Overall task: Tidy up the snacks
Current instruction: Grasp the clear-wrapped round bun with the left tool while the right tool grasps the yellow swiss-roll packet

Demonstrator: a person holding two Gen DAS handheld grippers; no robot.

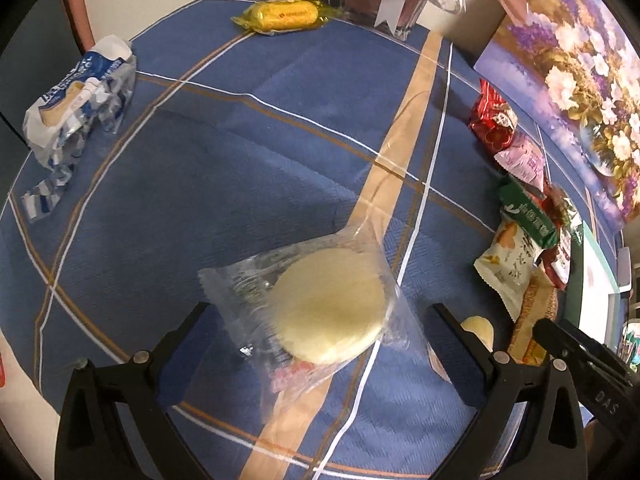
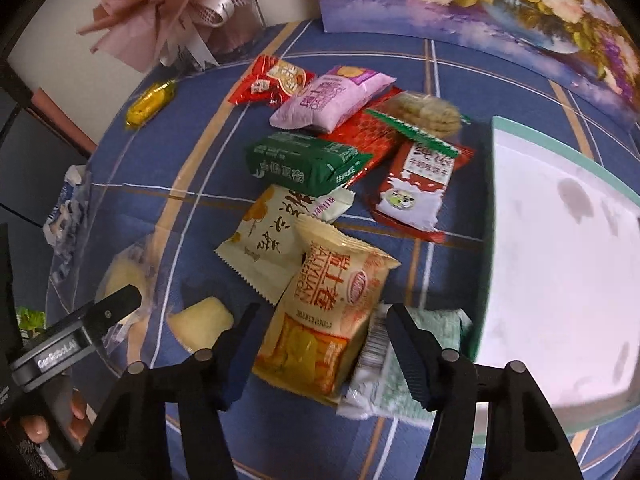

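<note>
A round pale pastry [image 1: 332, 304] in a clear wrapper lies on the blue checked tablecloth [image 1: 240, 160]. My left gripper [image 1: 320, 312] stands open, one finger on each side of the pastry, and neither visibly presses on it. In the right wrist view, a yellow-orange snack packet [image 2: 328, 320] lies between the fingers of my right gripper [image 2: 324, 312]. That gripper is partly closed, with small gaps left at both pads. Under the packet lies a white-green packet [image 2: 404, 364]. Behind it are cream [image 2: 264, 240], green [image 2: 304, 164], pink [image 2: 332, 100] and red [image 2: 272, 80] packets.
A white tray with a green rim [image 2: 490, 216] sits right of the snack pile. A gold-wrapped snack [image 1: 284, 14] and a blue-white wrapper [image 1: 76, 108] lie far left. A flower painting [image 1: 580, 80] and a pink bouquet [image 2: 160, 12] stand at the back.
</note>
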